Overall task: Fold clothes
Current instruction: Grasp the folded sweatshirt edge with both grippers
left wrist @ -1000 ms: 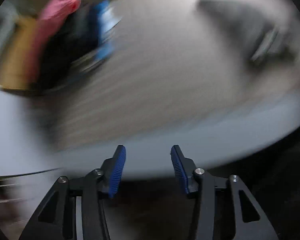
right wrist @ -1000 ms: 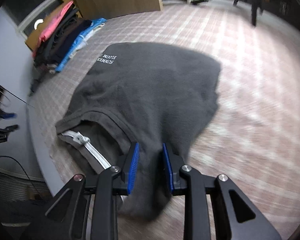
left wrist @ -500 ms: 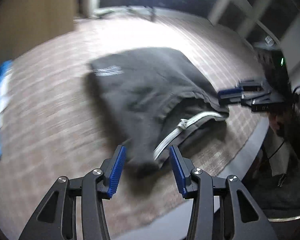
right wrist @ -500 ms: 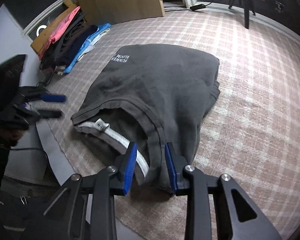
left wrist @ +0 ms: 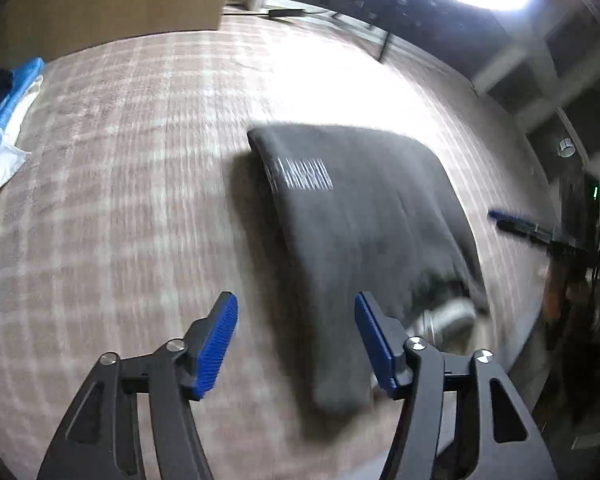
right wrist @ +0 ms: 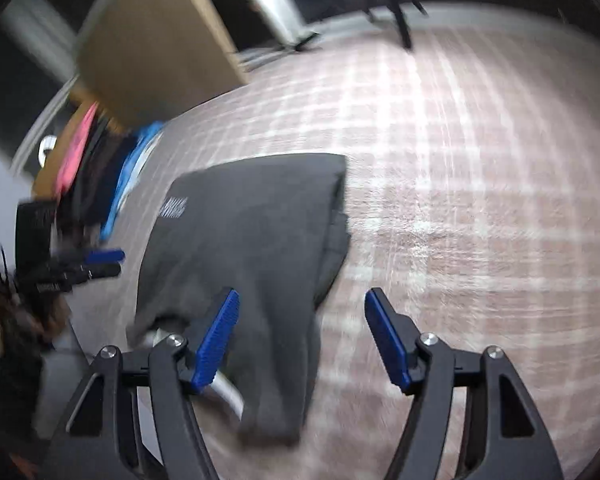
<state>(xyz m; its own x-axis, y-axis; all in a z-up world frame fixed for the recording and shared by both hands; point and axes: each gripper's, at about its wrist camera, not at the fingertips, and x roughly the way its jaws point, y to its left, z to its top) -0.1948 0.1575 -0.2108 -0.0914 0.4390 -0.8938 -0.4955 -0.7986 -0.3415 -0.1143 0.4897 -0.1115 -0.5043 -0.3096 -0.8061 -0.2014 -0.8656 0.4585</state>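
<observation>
Left wrist view: the left gripper (left wrist: 296, 340) has its jaws apart and opening. The near end of the dark grey garment (left wrist: 364, 232) lies between and below the blue pads (left wrist: 216, 344), but neither pad presses on it. The garment lies folded on the checked pink rug (left wrist: 120, 200), its long axis running away from the jaws toward the far side, where the white printed lettering (left wrist: 300, 174) sits. A pale strip, perhaps a waistband or zip, shows at its near right corner; the blur hides what it is. The right gripper (left wrist: 512, 224) reaches in from the right edge, just beside the garment. A blue and white cloth (left wrist: 4, 120) lies at the far left.

Right wrist view: the right gripper (right wrist: 302, 336) also has its jaws apart and opening, with nothing clamped. The garment's near edge lies under the left pad and toward the gap, so the garment is ahead and to the left. The left gripper (right wrist: 100, 262) is at the left, beside the garment's other long side. A pile of pink, dark and blue clothes (right wrist: 96, 176) lies beyond.

Both grippers stand near the same end, one on each side; the next fold would likely carry this end toward the lettering.
</observation>
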